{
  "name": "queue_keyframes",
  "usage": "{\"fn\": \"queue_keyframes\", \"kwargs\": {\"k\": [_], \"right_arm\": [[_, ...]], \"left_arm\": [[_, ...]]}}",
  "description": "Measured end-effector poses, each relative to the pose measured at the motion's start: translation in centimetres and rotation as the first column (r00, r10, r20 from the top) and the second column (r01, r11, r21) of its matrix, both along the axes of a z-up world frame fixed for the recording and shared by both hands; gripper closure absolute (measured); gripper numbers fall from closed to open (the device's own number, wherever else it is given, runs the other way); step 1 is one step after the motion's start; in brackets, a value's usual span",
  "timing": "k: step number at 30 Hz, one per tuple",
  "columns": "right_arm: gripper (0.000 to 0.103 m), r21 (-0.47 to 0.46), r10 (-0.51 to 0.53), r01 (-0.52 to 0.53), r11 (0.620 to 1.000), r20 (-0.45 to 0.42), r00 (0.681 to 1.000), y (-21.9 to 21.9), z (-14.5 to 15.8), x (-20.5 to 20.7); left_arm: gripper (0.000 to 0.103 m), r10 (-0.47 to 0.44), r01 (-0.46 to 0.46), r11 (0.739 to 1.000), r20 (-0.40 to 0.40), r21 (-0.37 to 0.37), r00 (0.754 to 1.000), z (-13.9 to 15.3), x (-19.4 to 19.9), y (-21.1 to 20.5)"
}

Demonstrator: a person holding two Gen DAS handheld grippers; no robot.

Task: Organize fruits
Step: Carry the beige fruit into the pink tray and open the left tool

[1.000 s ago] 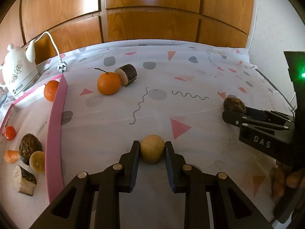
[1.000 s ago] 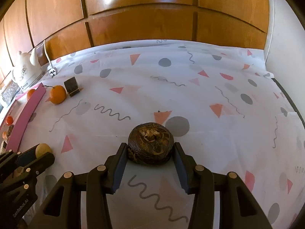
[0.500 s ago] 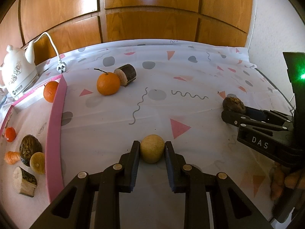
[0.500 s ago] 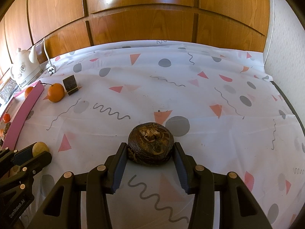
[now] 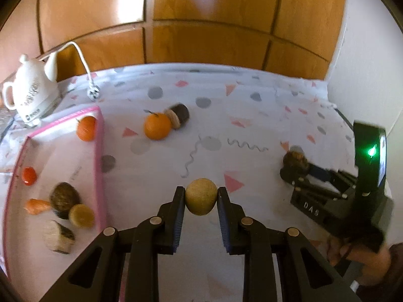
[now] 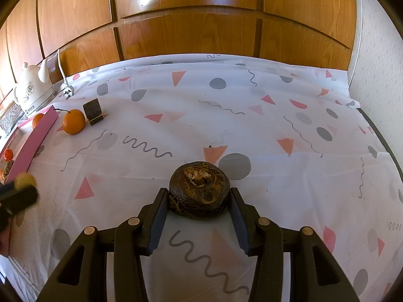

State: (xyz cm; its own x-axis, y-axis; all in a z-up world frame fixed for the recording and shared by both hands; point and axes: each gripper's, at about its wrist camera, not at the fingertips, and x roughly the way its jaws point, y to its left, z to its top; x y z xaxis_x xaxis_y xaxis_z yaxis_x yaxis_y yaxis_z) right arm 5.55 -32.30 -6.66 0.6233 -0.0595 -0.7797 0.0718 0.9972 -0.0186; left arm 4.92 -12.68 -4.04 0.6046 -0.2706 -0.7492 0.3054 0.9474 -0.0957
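Observation:
My left gripper (image 5: 201, 198) is shut on a small tan round fruit (image 5: 201, 196), held a little above the patterned tablecloth. The pink-rimmed tray (image 5: 99, 151) lies to its left and holds an orange (image 5: 86, 131), a red fruit (image 5: 28, 175), a dark brown fruit (image 5: 64, 199), a tan fruit (image 5: 81, 215), a cut piece (image 5: 58, 236) and an orange bit (image 5: 37, 205). My right gripper (image 6: 199, 201) is shut on a dark brown fibrous fruit (image 6: 199, 188) resting on the cloth. A loose orange (image 6: 73, 121) and a dark cut piece (image 6: 92, 110) lie at the far left.
A white electric kettle (image 5: 31, 95) with its cord and plug (image 5: 92, 93) stands at the back left, beside the tray. Wooden cabinet panels (image 6: 201, 25) close off the far edge. A pale wall (image 6: 377, 63) borders the right side. A hand (image 5: 357, 254) holds the right gripper.
My left gripper has lifted with the tan fruit, so more of the tray shows on the left. The right gripper and its brown fruit have stayed put.

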Motion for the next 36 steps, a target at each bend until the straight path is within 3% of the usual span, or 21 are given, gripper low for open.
{"fn": "queue_keyframes", "kwargs": {"k": [9, 18, 27, 36], "right_arm": [[0.054, -0.011, 0.002, -0.002, 1.0, -0.002, 1.0, 0.1, 0.1, 0.1], [0.054, -0.027, 0.003, -0.004, 1.0, -0.004, 1.0, 0.3, 0.1, 0.2], [0.055, -0.044, 0.004, -0.005, 0.999, -0.007, 1.0, 0.5, 0.0, 0.2], [0.055, -0.061, 0.004, -0.005, 0.998, -0.01, 1.0, 0.6, 0.0, 0.2]], "left_arm": [[0.077, 0.116, -0.116, 0.993, 0.034, -0.014, 0.993, 2.6, 0.1, 4.4], [0.077, 0.245, -0.245, 0.969, 0.071, -0.011, 0.967, 3.6, 0.2, 9.5], [0.077, 0.42, -0.426, 0.904, 0.107, 0.036, 0.901, 3.6, 0.7, 16.0], [0.077, 0.523, -0.525, 0.85, 0.055, 0.047, 0.851, 1.5, 1.2, 20.2]]}}
